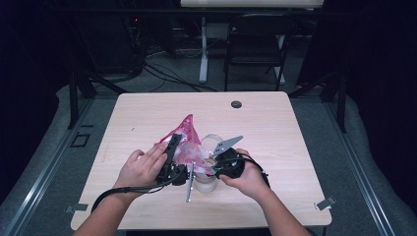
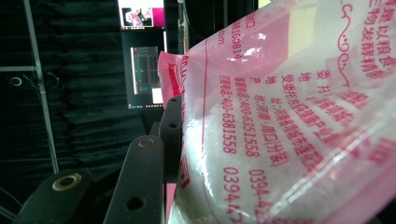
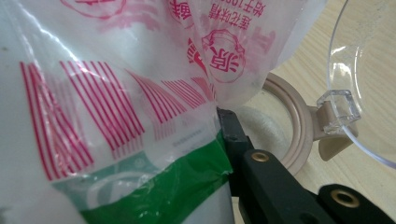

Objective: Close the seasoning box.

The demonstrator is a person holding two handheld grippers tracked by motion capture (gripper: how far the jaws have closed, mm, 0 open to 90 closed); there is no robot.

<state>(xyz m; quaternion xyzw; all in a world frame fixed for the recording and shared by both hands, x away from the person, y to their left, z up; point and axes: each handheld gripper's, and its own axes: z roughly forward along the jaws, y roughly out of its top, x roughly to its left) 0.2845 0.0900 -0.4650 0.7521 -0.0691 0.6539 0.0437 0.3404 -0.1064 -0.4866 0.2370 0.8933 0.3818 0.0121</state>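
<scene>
I have the pink-and-white plastic bag raised above the middle of the bench, tilted over the clear jar. My left tongs pinch the bag along its upper edge; in the left gripper view a black jaw lies flat against the printed film. My right tongs are pressed together on the bag's lower, green-banded corner. The jar's hinged clear lid stands open beside its beige rim.
</scene>
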